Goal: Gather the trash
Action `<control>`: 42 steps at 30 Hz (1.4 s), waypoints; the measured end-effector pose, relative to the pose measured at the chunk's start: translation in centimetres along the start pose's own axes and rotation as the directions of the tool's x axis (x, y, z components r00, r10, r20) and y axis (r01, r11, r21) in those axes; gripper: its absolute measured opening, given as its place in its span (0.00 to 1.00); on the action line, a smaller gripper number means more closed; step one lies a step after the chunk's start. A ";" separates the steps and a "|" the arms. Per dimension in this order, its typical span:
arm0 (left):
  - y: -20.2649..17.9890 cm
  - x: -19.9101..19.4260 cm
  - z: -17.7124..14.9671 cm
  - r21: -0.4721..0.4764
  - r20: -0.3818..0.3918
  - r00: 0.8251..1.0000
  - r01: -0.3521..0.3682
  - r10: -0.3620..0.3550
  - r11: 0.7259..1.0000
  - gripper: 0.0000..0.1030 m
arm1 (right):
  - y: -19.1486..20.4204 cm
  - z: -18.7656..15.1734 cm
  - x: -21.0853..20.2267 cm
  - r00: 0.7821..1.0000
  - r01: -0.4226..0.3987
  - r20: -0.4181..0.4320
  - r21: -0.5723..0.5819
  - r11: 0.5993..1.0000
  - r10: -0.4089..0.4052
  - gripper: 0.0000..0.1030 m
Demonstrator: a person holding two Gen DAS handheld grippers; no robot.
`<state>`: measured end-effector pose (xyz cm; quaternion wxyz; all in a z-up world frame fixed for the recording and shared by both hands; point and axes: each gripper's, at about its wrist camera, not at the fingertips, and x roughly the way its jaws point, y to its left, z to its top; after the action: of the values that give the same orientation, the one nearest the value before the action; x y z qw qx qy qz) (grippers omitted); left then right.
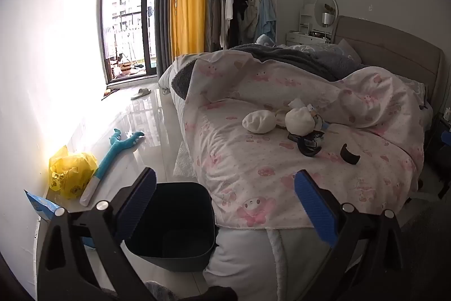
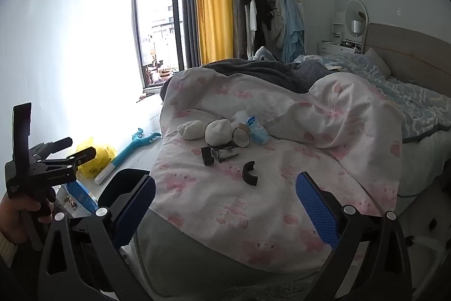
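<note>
Trash lies on the pink-patterned bed cover (image 2: 225, 205): two crumpled white paper balls (image 2: 191, 129) (image 2: 218, 132), a cardboard tube (image 2: 241, 135), a blue-white wrapper (image 2: 257, 131), black scraps (image 2: 222, 154) and a curved black piece (image 2: 249, 173). The same pile shows in the left wrist view (image 1: 293, 126). A dark bin (image 1: 169, 224) stands on the floor by the bed's corner. My left gripper (image 1: 225, 205) is open and empty above the bin's rim and the bed edge. My right gripper (image 2: 225, 205) is open and empty, short of the trash.
A yellow plastic bag (image 1: 70, 171), a teal plush toy (image 1: 112, 154) and a blue packet (image 1: 42, 205) lie on the floor by the left wall. A slipper (image 1: 141, 93) lies near the balcony door. The headboard (image 2: 408, 52) and a clothes rack (image 2: 267, 19) stand behind the bed.
</note>
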<state>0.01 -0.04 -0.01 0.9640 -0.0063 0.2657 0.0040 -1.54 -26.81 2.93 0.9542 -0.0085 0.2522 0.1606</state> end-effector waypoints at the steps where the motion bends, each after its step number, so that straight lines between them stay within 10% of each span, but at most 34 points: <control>1: 0.0 0.0 0.0 0.001 -0.001 1.000 -0.001 0.001 1.000 0.97 | 0.0 0.0 0.0 1.000 0.001 -0.001 0.000 1.000 -0.001 0.98; 42: -0.7 -0.2 -0.3 0.023 0.006 1.000 0.002 -0.002 1.000 0.97 | 0.3 0.0 -0.1 1.000 0.006 0.006 -0.008 1.000 -0.006 0.98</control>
<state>-0.28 -0.78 -0.12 0.9648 0.0046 0.2631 0.0002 -1.66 -26.56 2.99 0.9554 -0.0125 0.2486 0.1589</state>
